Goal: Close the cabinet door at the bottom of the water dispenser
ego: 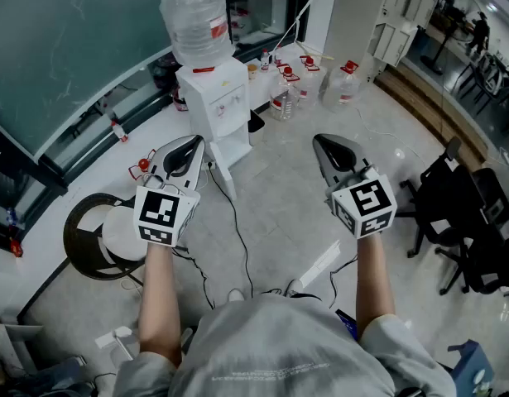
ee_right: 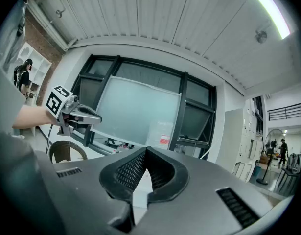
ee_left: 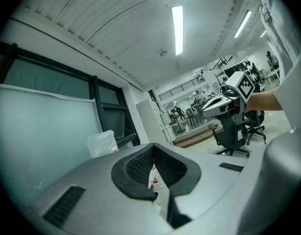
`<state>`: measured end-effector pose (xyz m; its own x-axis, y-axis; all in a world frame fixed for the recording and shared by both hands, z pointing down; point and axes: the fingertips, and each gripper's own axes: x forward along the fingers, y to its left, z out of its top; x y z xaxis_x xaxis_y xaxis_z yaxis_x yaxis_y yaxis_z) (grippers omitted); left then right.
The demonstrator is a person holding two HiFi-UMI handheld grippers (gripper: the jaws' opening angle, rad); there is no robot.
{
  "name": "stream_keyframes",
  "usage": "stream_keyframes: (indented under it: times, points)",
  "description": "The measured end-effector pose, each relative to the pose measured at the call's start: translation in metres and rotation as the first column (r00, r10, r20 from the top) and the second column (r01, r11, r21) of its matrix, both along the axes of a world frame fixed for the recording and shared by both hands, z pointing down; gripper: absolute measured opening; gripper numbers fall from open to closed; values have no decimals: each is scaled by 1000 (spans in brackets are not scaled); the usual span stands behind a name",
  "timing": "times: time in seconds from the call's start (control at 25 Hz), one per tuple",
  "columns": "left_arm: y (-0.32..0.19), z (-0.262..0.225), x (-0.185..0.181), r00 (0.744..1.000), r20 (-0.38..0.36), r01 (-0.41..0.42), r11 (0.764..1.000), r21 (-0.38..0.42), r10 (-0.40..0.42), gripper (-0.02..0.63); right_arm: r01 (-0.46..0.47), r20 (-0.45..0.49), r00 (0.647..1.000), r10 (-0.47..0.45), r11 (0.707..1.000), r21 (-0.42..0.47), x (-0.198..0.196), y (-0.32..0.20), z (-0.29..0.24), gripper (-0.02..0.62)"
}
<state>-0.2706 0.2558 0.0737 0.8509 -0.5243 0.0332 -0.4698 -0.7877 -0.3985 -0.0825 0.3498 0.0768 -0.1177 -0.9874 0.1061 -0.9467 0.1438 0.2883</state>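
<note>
The white water dispenser [ego: 214,98] stands ahead on the floor with a clear bottle [ego: 196,19] on top. Its lower cabinet door [ego: 225,168] seems to hang ajar toward me, though the view is steep. My left gripper [ego: 188,144] is held level, short of the dispenser and to its left, shut with nothing in it. My right gripper [ego: 321,142] hovers to the right of the dispenser, also shut and empty. In the left gripper view the closed gripper tips [ee_left: 152,153] meet below the bottle [ee_left: 102,143]. In the right gripper view the gripper tips [ee_right: 145,153] meet too.
Several water jugs [ego: 341,85] stand behind the dispenser. Black office chairs [ego: 461,213] are at the right. A round stool [ego: 97,234] sits left of my left arm. Cables [ego: 237,238] trail across the floor below the grippers. A glass wall [ego: 64,48] runs along the left.
</note>
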Motion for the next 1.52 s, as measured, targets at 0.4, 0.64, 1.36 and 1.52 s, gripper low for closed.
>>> stream_keyframes:
  times: [0.4,0.64,1.36,1.52]
  points:
    - [1,46,40,997,35,77,991,-110,-74,18,62,89,994,-62,998,-2,51,-6,22,28]
    - [10,73,74,987,59,160,975,-157,-152,18,124,160,979,-125,992,15,92,-14,36,28]
    - [-169,113,87,987,67,160,966,-204,-149,18,184,189,967,-170,981,-57,82,-202,61,18]
    - [-255,106,72,990,27,139,965,-222,-136,18,139,262,958,-118,988,-66,73,-279,55,18]
